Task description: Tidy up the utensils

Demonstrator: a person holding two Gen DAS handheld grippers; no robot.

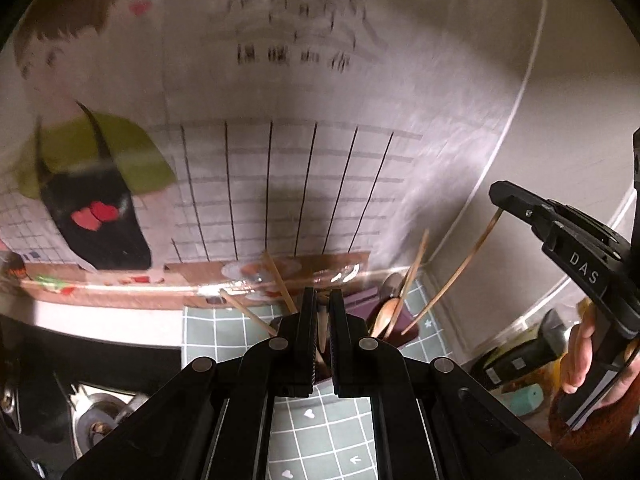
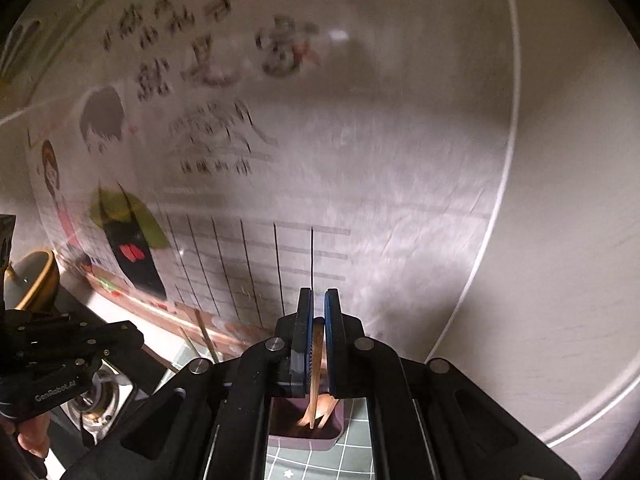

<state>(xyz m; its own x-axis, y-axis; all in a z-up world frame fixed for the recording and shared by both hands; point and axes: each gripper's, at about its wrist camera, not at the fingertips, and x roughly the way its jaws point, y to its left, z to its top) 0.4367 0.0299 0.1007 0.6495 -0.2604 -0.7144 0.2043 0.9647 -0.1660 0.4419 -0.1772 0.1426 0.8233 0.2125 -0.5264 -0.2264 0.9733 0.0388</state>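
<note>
A purple utensil holder (image 1: pixel 394 322) (image 2: pixel 306 426) stands on the green tiled mat by the wall, with wooden chopsticks (image 1: pixel 414 272) and a wooden spoon (image 1: pixel 386 314) in it. My right gripper (image 2: pixel 319 304) (image 1: pixel 498 200) is shut on a thin wooden chopstick (image 2: pixel 316 372) (image 1: pixel 460 268) whose lower end reaches into the holder. My left gripper (image 1: pixel 322 300) is shut on a wooden utensil handle (image 1: pixel 322 330), just left of the holder. More chopsticks (image 1: pixel 278 282) lean behind my left fingers.
A wall poster (image 1: pixel 280 160) with cartoon figures rises right behind the holder. A gas stove burner (image 1: pixel 98 420) (image 2: pixel 100 400) is at the left. A pot (image 2: pixel 34 280) sits at the far left. Bottles and containers (image 1: pixel 520 364) stand at the right.
</note>
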